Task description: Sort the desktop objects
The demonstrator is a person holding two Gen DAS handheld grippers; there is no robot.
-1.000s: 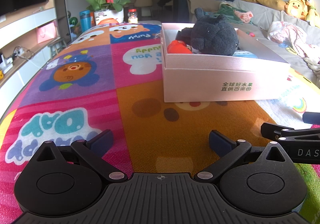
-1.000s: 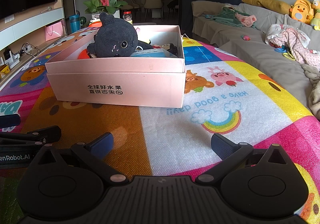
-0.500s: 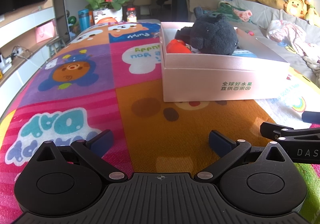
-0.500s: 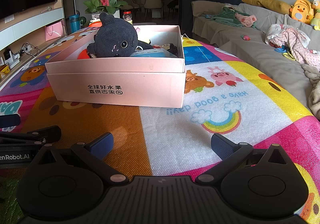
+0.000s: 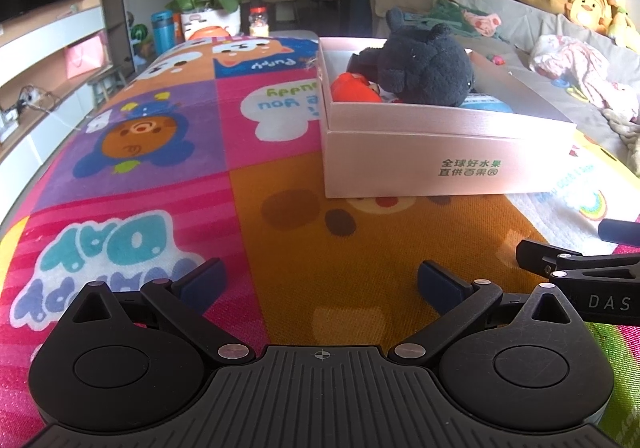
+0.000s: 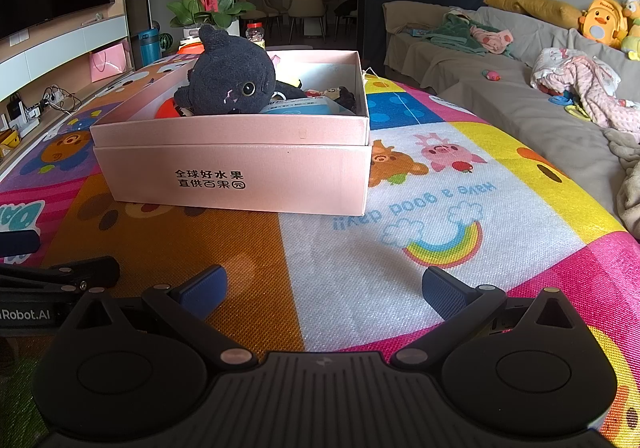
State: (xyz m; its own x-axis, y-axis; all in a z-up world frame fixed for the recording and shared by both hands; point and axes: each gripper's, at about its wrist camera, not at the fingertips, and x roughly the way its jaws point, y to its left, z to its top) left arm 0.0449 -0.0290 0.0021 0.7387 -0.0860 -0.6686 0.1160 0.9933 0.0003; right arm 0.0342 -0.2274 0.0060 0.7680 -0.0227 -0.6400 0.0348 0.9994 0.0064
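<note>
The sorting looks close to finished, judging by how things lie. The pink box [image 6: 236, 171] sits on the play mat [image 6: 420, 232] and already holds a dark plush [image 6: 230, 81], an orange toy [image 5: 354, 89], a blue packet [image 6: 298, 105] and some small figures behind it that are too small to make out. No loose object shows on the mat in either view, so little or nothing seems left to collect; parts of the mat behind the box are hidden, so something could lie there unseen.

The left gripper [image 5: 322, 282] hangs low over the orange patch of the mat, its jaws spread wide and holding nothing. The right gripper [image 6: 324, 290] hangs beside it over the orange and white patches, its jaws also spread and empty. Each gripper's side shows at the edge of the other's view, so the two are near one another but apart.

The box stands ahead of both, its near wall facing them and its top open, with the plush rising above the rim. Open mat stretches to the left of the box and to its right, giving free room to swing either way. The mat's right edge meets a grey sofa [image 6: 520, 103] strewn with clothes; its far end reaches a flowerpot [image 5: 208, 13].
</note>
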